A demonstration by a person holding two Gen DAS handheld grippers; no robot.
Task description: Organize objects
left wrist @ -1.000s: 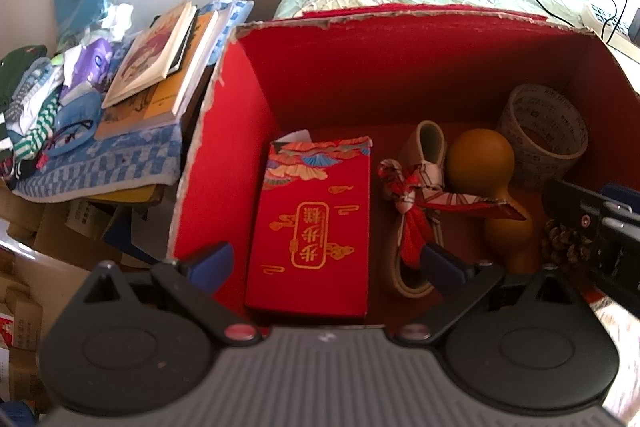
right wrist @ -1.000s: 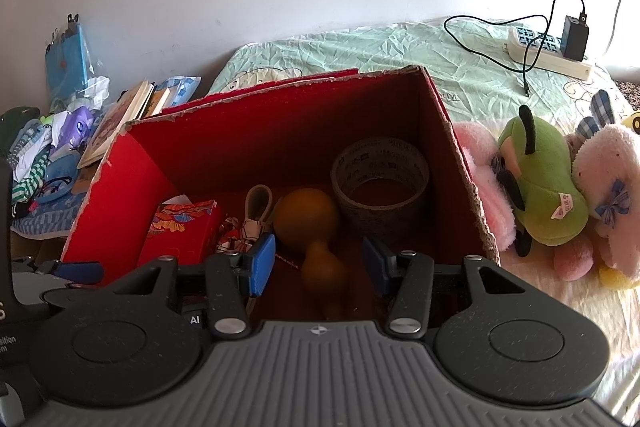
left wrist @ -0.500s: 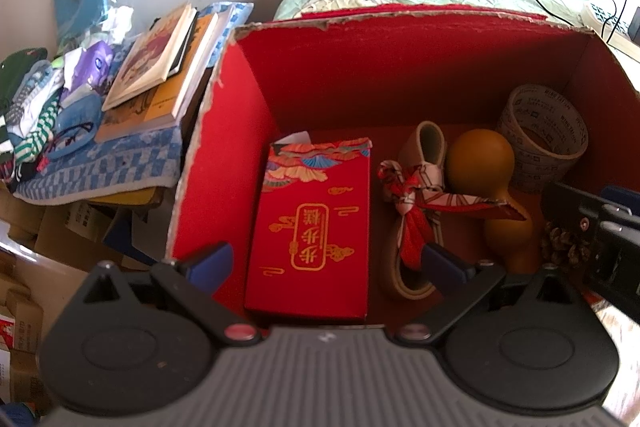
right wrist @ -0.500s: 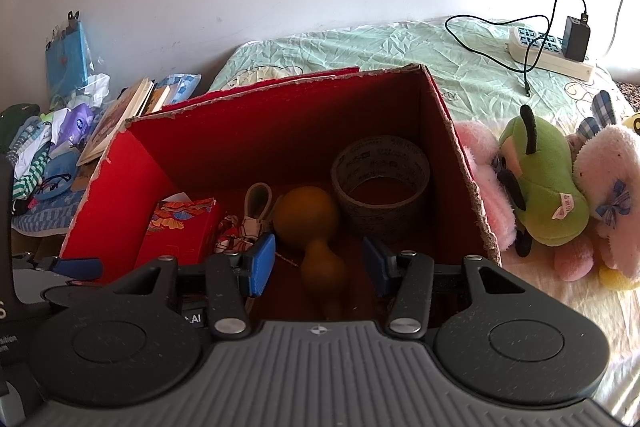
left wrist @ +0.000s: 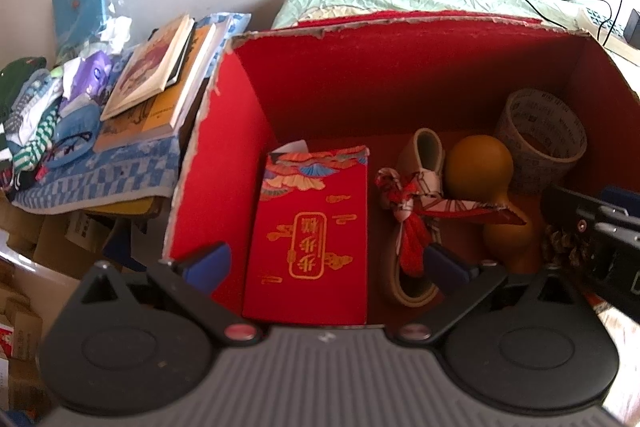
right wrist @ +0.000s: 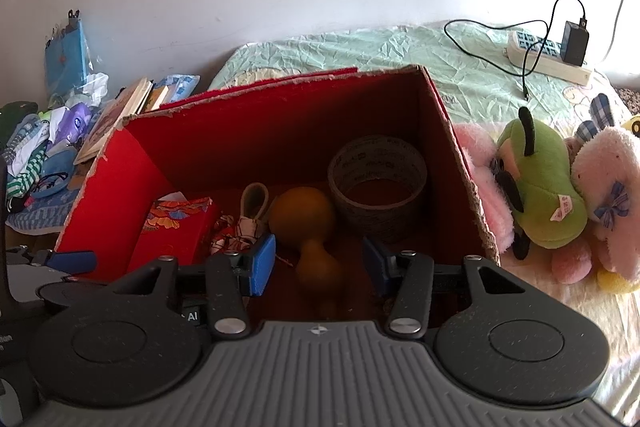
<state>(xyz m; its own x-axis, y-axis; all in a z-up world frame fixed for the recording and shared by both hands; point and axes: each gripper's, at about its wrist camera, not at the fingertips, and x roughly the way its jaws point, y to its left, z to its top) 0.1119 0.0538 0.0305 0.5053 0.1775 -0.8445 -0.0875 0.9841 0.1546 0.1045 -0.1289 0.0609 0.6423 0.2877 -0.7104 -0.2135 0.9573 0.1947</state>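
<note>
Left wrist view: left gripper hangs over the near edge of the red box, jaws spread wide, nothing between them. Inside the box, frame centre: red gift packet lying flat against the left wall. Just right of it, a beige strap tied with a red patterned ribbon. Next right, the brown gourd, ribbon tail draped across its neck. Tape roll sits in the far right corner, touching or nearly touching the gourd. Pine cone at right edge of frame, partly hidden behind the right gripper, which pokes in from the right. Upper left of frame: stack of books on a blue checked cloth, clutter of socks and packets beyond it. Right wrist view: right gripper sits low at the near edge of the box, blue pads parted, gap empty; gourd lies straight ahead in line with that gap, not touched. Tape roll upright in the back right corner, gift packet at left, strap and ribbon between packet and gourd. Left gripper's blue fingertip shows at lower left. Right of frame, outside the box: plush toys on the bed, green one between two pink. Upper right: power strip with a black adapter plugged in.
</note>
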